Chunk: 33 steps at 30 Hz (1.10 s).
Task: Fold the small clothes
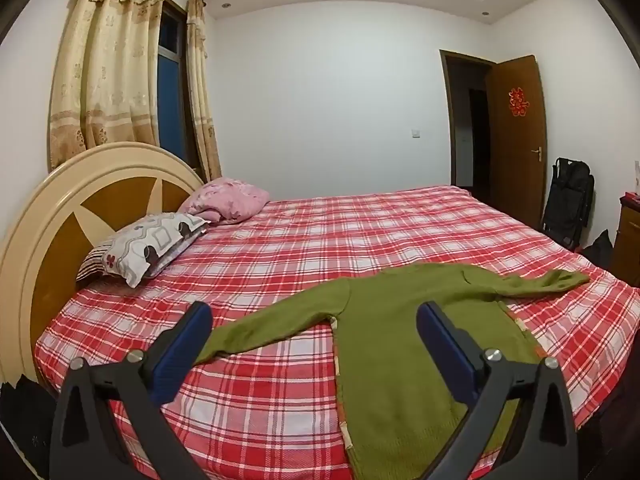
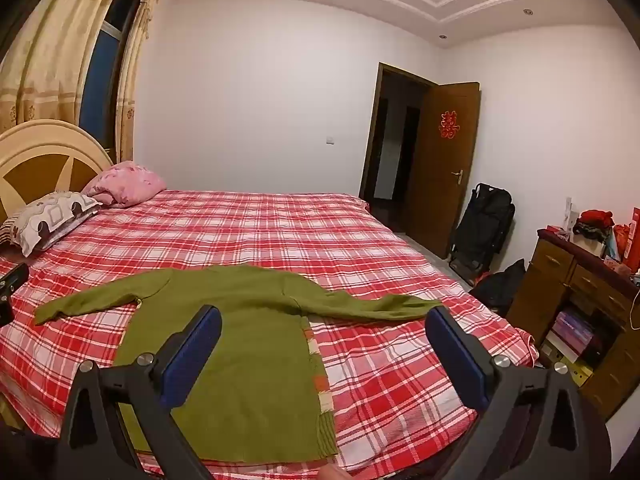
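Olive-green knitted long-sleeved sweater point(image 1: 400, 344) lies flat on red-and-white plaid bed sheet point(image 1: 280, 248), sleeves spread sideways, hem at near edge. Left tongs point(image 1: 314, 316) spread wide, empty, above sweater. Right tongs point(image 2: 324, 318) likewise spread, gripping nothing.

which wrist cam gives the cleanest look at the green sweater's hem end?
Right wrist. There the green sweater shows its near hem edge and the striped side trim between the open right gripper fingers. In the left wrist view the sweater runs behind the open left gripper's right finger, which hides part of the hem.
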{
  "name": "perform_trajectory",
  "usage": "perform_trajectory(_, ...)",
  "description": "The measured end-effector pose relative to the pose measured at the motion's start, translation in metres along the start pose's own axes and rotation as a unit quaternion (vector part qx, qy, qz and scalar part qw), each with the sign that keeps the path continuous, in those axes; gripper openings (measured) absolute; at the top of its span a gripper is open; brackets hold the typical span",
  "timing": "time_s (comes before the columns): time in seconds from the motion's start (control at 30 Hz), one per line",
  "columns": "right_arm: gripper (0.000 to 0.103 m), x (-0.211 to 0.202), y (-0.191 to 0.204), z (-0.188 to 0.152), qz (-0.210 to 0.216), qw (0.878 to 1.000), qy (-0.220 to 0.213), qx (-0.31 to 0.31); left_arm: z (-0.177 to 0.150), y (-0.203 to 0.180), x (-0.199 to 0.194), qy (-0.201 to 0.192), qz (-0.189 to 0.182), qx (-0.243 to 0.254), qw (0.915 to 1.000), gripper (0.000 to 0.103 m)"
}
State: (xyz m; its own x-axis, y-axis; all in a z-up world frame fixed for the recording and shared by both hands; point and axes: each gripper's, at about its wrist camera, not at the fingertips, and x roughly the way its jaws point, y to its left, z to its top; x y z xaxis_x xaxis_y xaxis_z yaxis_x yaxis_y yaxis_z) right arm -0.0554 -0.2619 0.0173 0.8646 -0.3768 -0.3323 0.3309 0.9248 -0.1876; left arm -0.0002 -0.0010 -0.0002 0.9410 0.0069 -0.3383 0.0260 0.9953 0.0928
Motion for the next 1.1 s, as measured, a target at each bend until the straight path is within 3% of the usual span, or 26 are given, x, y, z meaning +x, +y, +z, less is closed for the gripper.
perform_trajectory(0.1,0.102,-0.001,0.001,-0.003,0.002,1.0,-0.001,0.001,-0.001,0.004,-0.001,-0.001,-0.005,-0.018,0.9998,0.103)
perform_trajectory(1.1,0.102,0.007,0.005,-0.009,0.012,1.0,0.012,-0.007,-0.003,0.007,0.008,0.013,-0.002,-0.01,0.9999,0.103)
